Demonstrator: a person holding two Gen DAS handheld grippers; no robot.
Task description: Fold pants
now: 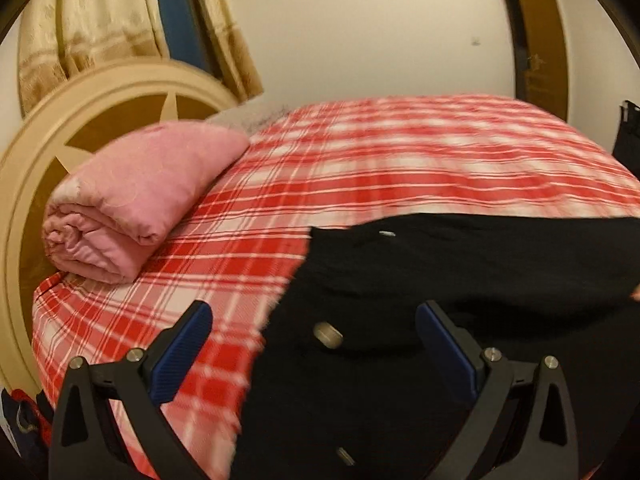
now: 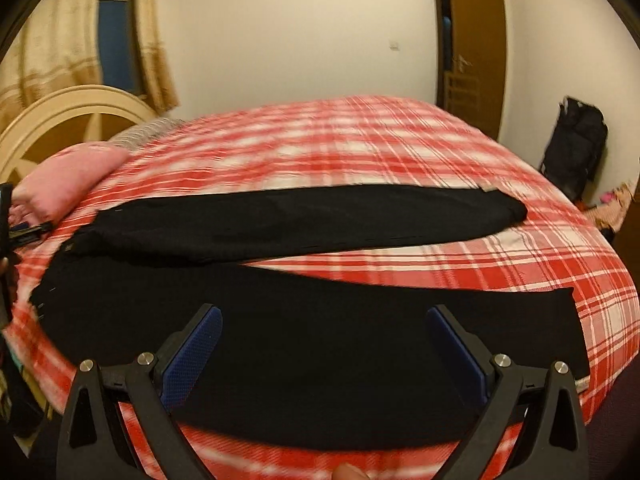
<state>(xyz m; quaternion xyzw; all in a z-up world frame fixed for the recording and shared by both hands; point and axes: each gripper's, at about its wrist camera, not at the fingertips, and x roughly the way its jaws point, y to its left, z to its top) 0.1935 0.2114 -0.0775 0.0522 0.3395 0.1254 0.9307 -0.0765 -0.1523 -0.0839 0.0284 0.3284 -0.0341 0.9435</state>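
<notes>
Both the left gripper (image 1: 314, 354) and right gripper (image 2: 324, 354) hover with jaws spread wide, holding nothing, over black pants (image 2: 312, 344). The pants lie flat on a red plaid bed (image 2: 360, 148), with a pink quilt (image 1: 136, 200) by the headboard (image 1: 100, 116).

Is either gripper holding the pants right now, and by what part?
Neither. The left gripper and right gripper are both open above the black pants, gripping nothing.

A home bedroom: plaid-sheeted bed (image 2: 400, 140), headboard (image 1: 100, 96), curtains (image 1: 80, 20), door (image 2: 476, 48).
</notes>
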